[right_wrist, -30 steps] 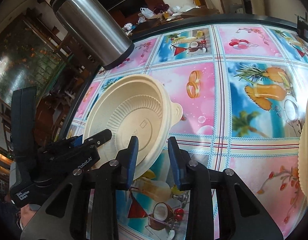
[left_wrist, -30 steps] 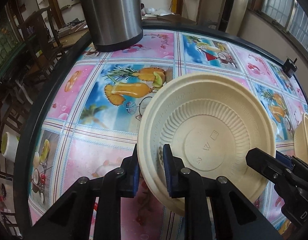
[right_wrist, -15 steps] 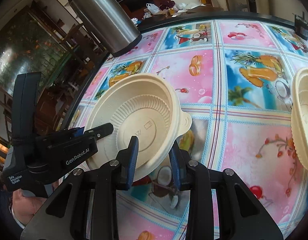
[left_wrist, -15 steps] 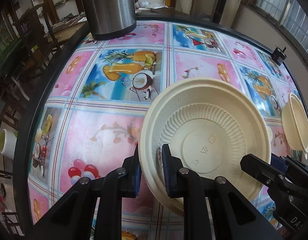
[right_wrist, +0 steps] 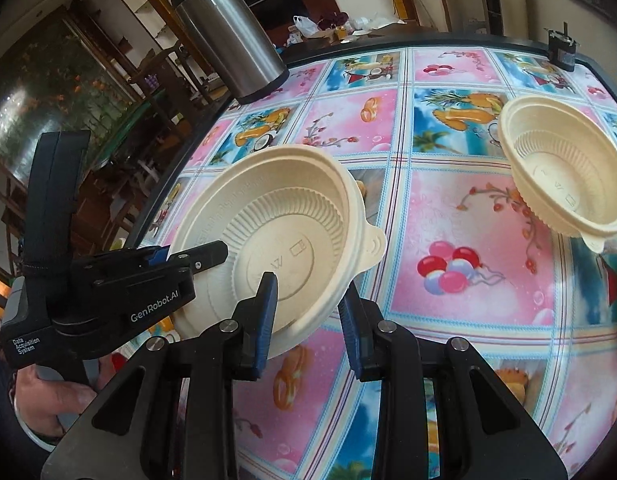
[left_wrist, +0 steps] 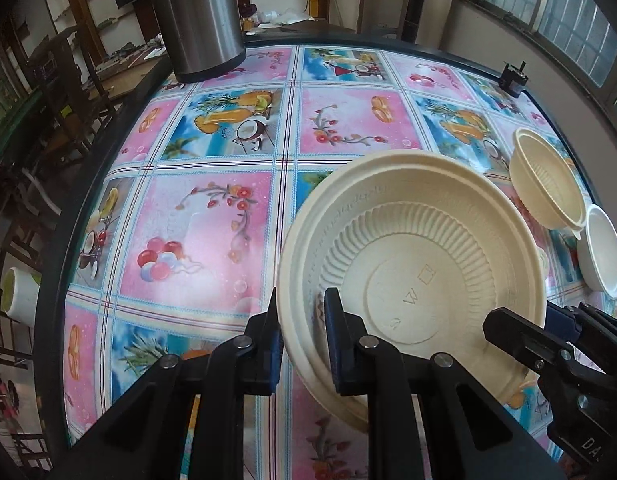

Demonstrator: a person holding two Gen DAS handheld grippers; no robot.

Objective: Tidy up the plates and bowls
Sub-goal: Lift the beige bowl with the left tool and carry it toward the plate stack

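One white bowl [left_wrist: 600, 254] shows only left-wrist.

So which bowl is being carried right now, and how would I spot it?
Start at the tall steel flask at the far edge of the colourful fruit-print tablecloth. Nearer the camera, a wide cream ribbed bowl with a small tab handle hangs tilted above the cloth. Unlike the smaller cream ribbed bowl sitting on the cloth, both tongs grip its rim.

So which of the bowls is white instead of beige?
The small white bowl at the table's right edge, beside the beige bowl; the held bowl is beige too.
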